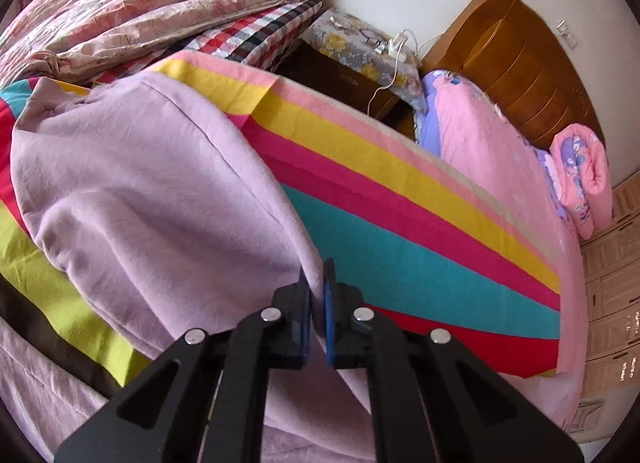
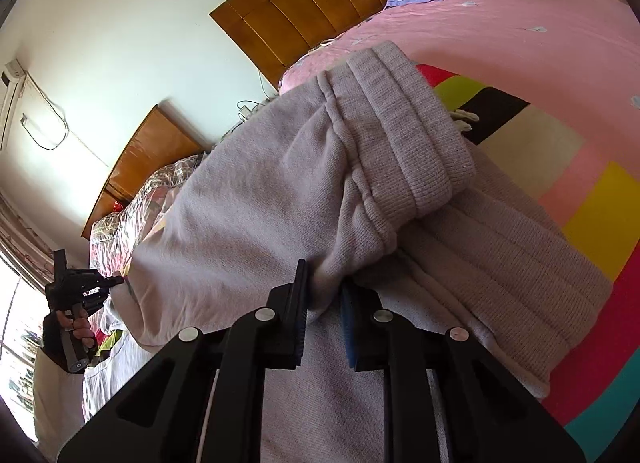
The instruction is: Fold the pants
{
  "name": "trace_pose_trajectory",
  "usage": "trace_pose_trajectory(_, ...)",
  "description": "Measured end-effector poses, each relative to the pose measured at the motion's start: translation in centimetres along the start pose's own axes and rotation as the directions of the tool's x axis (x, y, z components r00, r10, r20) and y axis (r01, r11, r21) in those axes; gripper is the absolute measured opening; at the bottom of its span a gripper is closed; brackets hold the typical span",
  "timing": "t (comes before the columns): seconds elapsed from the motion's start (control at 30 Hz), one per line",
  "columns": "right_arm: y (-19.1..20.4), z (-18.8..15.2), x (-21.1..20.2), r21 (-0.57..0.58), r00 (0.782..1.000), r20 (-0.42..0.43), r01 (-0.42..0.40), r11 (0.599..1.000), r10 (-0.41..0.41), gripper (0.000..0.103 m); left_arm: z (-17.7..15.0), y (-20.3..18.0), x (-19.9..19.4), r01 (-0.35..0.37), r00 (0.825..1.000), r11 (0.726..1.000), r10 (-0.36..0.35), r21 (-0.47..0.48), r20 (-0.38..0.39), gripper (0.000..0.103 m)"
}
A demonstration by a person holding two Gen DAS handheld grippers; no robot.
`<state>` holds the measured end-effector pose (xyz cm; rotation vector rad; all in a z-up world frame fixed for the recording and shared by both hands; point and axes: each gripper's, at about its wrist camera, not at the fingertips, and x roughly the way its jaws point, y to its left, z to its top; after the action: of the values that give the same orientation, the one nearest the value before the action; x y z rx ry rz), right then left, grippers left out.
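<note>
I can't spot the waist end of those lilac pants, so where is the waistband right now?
In the right wrist view the ribbed waistband lies folded over atop the pants, just beyond the right gripper, with the striped sheet to its right.

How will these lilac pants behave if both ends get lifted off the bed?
The lilac pants look soft and creased, so they will probably sag between the two grips. The ribbed waistband seems thicker and may hang heavier. The fleecy cloth likely won't slip.

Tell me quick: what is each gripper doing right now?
Left gripper: shut on an edge of the lilac pants.
Right gripper: shut on a bunch of the pants near the ribbed waistband.
</note>
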<state>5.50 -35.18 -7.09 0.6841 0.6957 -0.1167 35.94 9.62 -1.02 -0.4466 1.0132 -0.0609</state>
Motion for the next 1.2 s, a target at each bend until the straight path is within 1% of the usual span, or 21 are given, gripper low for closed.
trace_pose_trajectory(0.03,0.4,0.5,-0.7,-0.010,1.000,0.011,-0.019,1.000,0.019,0.015,-0.5,0.1,-2.7,0.030,0.998,0.999,-0.031,0.019,0.062,0.005)
trace_pose_trajectory(0.1,1.6,1.7,-2.3,-0.043,0.997,0.043,-0.058,0.997,0.060,0.013,-2.2,0.5,-8.4,0.089,0.982,0.994,-0.098,0.063,0.161,0.005)
trace_pose_trajectory(0.17,2.9,2.9,-4.2,-0.084,0.993,0.069,-0.088,0.993,0.094,0.012,-4.7,1.5,-13.5,0.117,0.966,0.988,-0.137,0.103,0.218,0.005)
trace_pose_trajectory(0.23,3.7,3.5,-5.8,-0.119,0.991,0.077,-0.098,0.988,0.107,0.012,-7.8,2.6,-16.8,0.117,0.962,0.983,-0.148,0.141,0.231,0.005)
trace_pose_trajectory(0.3,3.8,3.4,-7.0,-0.134,0.992,0.065,-0.102,0.986,0.111,0.012,-11.3,3.9,-18.5,0.096,0.969,0.982,-0.130,0.163,0.208,0.005)
trace_pose_trajectory(0.4,2.7,1.7,-8.1,-0.126,0.996,0.032,-0.073,0.989,0.078,0.012,-16.7,6.1,-18.2,0.055,0.989,0.985,-0.076,0.161,0.128,0.005)
trace_pose_trajectory(0.5,0.6,-0.8,-8.0,-0.087,1.000,-0.031,-0.007,0.996,0.004,0.012,-21.1,8.4,-16.0,0.026,0.998,0.991,-0.032,0.128,0.048,0.006)
trace_pose_trajectory(0.57,-1.3,-2.5,-7.0,-0.049,0.995,-0.080,0.049,0.998,-0.053,0.012,-22.4,9.2,-14.3,0.002,1.000,0.993,-0.005,0.118,0.023,0.006)
trace_pose_trajectory(0.6,-2.1,-3.1,-6.4,-0.025,0.993,-0.096,0.065,0.998,-0.067,0.012,-22.4,9.4,-13.5,-0.012,1.000,0.992,0.010,0.126,0.017,0.006)
trace_pose_trajectory(0.7,-3.1,-3.9,-5.9,-0.002,0.992,-0.104,0.076,0.997,-0.075,0.012,-22.2,9.1,-12.8,-0.027,1.000,0.989,0.026,0.145,0.005,0.011)
trace_pose_trajectory(0.73,-3.0,-3.9,-6.0,-0.004,0.992,-0.100,0.076,0.997,-0.076,0.012,-22.0,9.1,-12.9,-0.021,1.000,0.989,0.020,0.149,0.007,0.015)
trace_pose_trajectory(0.77,-2.9,-3.8,-5.9,-0.008,0.992,-0.096,0.077,0.997,-0.077,0.012,-21.7,9.0,-13.1,-0.020,1.000,0.988,0.018,0.155,0.015,0.028)
trace_pose_trajectory(0.8,-2.7,-3.7,-5.9,-0.014,0.992,-0.094,0.080,0.997,-0.081,0.012,-21.7,8.9,-13.3,-0.027,0.999,0.987,0.022,0.157,0.033,0.045)
trace_pose_trajectory(0.83,-2.7,-3.8,-5.8,-0.020,0.992,-0.095,0.085,0.996,-0.086,0.012,-21.6,8.8,-13.4,-0.034,0.998,0.987,0.026,0.155,0.053,0.047)
trace_pose_trajectory(0.87,-2.6,-3.8,-5.7,-0.029,0.991,-0.094,0.089,0.996,-0.091,0.012,-21.5,8.6,-13.1,-0.038,0.998,0.987,0.029,0.156,0.055,0.045)
trace_pose_trajectory(0.9,-2.5,-3.7,-5.7,-0.036,0.991,-0.093,0.091,0.995,-0.094,0.012,-21.5,8.5,-12.7,-0.048,0.998,0.986,0.041,0.163,0.047,0.024)
trace_pose_trajectory(0.93,-2.2,-3.6,-5.7,-0.041,0.992,-0.089,0.089,0.995,-0.092,0.012,-21.5,8.2,-12.2,-0.064,0.998,0.983,0.058,0.170,0.040,0.012)
trace_pose_trajectory(1.0,-1.4,-3.0,-6.2,-0.055,0.994,-0.071,0.078,0.995,-0.082,0.012,-21.8,7.7,-12.4,-0.073,0.996,0.979,0.063,0.191,0.055,0.006)
trace_pose_trajectory(1.1,0.3,-2.3,-7.9,-0.116,0.998,-0.029,0.049,0.992,-0.052,0.012,-22.3,7.0,-14.2,-0.105,0.992,0.969,0.085,0.226,0.097,0.005)
trace_pose_trajectory(1.13,0.5,-2.1,-8.3,-0.130,0.998,-0.023,0.051,0.990,-0.054,0.012,-22.4,7.1,-14.8,-0.106,0.991,0.969,0.085,0.222,0.100,0.005)
trace_pose_trajectory(1.2,-0.1,-2.1,-8.3,-0.121,0.995,-0.039,0.087,0.989,-0.092,0.011,-22.7,7.3,-15.3,-0.106,0.993,0.968,0.090,0.228,0.079,0.005)
